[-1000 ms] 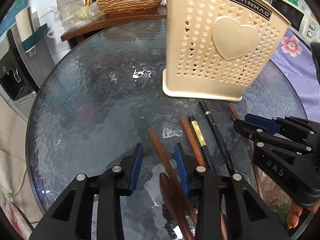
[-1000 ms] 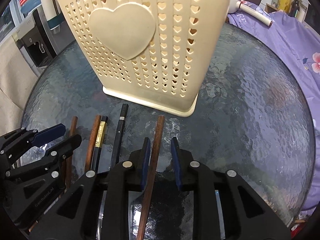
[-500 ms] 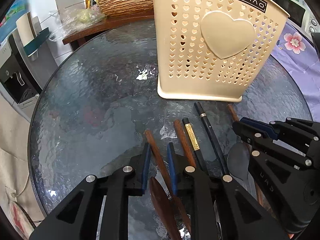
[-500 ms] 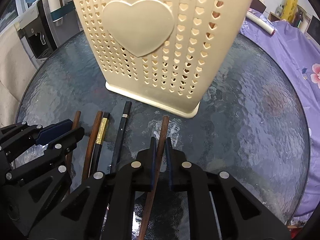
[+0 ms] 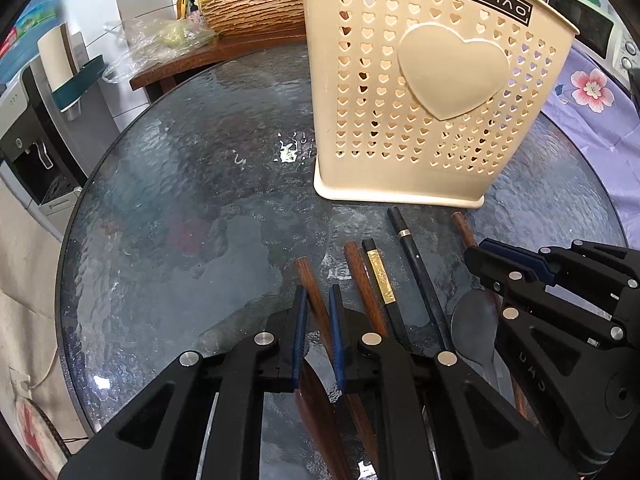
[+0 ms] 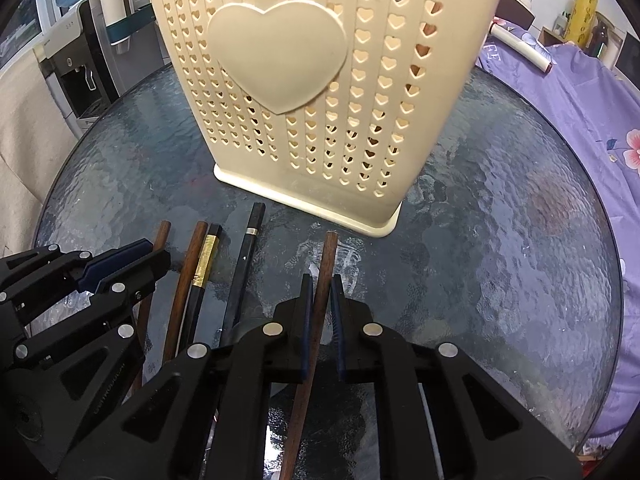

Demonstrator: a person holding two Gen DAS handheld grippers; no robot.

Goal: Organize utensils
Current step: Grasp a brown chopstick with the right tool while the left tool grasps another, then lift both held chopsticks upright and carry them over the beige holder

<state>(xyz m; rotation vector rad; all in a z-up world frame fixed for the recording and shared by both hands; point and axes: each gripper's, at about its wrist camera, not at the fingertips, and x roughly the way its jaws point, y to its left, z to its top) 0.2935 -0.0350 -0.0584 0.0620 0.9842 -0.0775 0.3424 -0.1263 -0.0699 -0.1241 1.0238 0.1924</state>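
Observation:
A cream utensil holder (image 5: 432, 92) with heart-shaped holes stands upright on the round glass table (image 5: 192, 208); it also shows in the right wrist view (image 6: 320, 92). Several chopsticks and spoons lie in a row before it. My left gripper (image 5: 318, 292) is shut on a brown wooden utensil handle (image 5: 310, 286). My right gripper (image 6: 320, 280) is shut on another brown wooden handle (image 6: 326, 256). Between them lie a brown chopstick (image 5: 360, 276), a black one with a gold band (image 5: 380, 276), a black one with a silver ring (image 5: 412, 256) and a metal spoon (image 5: 476, 328).
A wooden side table with a woven basket (image 5: 252, 10) and plastic bags stands behind the glass table. A water dispenser (image 5: 28, 132) is at the left. A purple flowered cloth (image 6: 580, 92) lies to the right.
Both grippers have closed, each on its brown wooden handle. Both have moved a little toward the holder.

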